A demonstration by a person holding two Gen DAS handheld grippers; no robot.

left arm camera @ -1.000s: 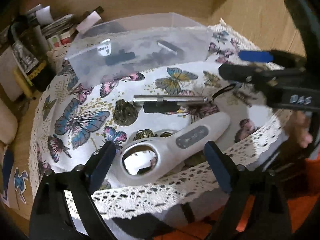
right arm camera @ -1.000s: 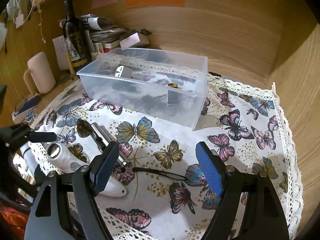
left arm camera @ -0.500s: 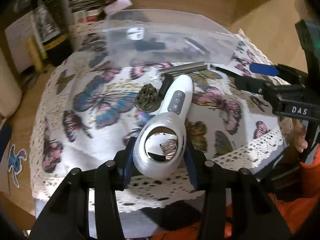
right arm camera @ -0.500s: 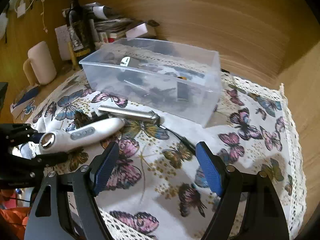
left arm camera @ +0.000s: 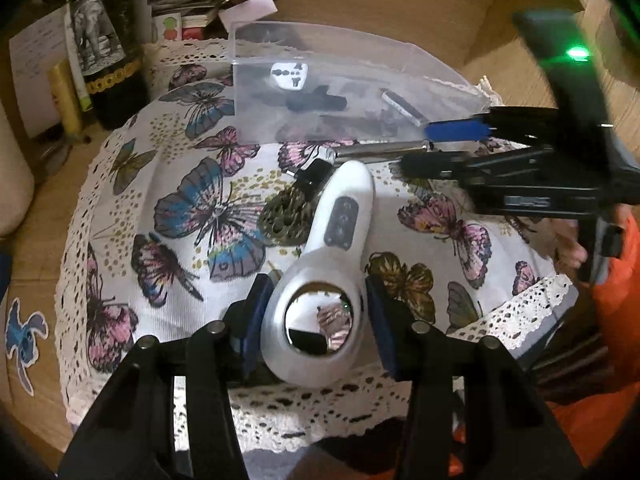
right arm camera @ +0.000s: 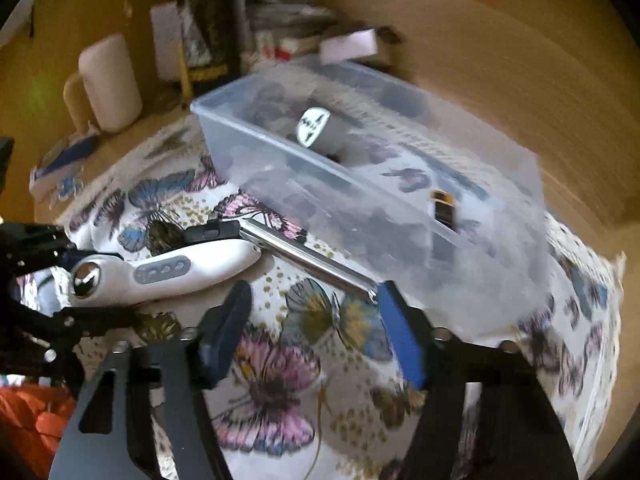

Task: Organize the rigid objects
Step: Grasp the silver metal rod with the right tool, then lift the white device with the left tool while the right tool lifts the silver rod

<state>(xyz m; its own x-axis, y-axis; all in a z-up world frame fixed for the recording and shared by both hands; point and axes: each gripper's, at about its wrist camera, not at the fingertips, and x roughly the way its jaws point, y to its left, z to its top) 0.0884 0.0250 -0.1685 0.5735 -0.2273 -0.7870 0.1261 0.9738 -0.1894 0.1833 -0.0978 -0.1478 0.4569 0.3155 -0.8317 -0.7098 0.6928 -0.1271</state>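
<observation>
Warm, dim indoor light tints both my views amber. My right wrist view is smeared with motion blur, worst on the clear bin (right arm camera: pixel 372 184) and back wall. My left view is sharper; a green lamp (left arm camera: pixel 576 54) flares there. Fisheye bending and black vignette crowd every edge.

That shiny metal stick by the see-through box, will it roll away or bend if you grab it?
The metal stick looks like a straight, polished tube, so it is probably stiff and rather slippery. Lying flat on the butterfly cloth, it might roll if nudged sideways, though the cord at its end may slow it.
</observation>
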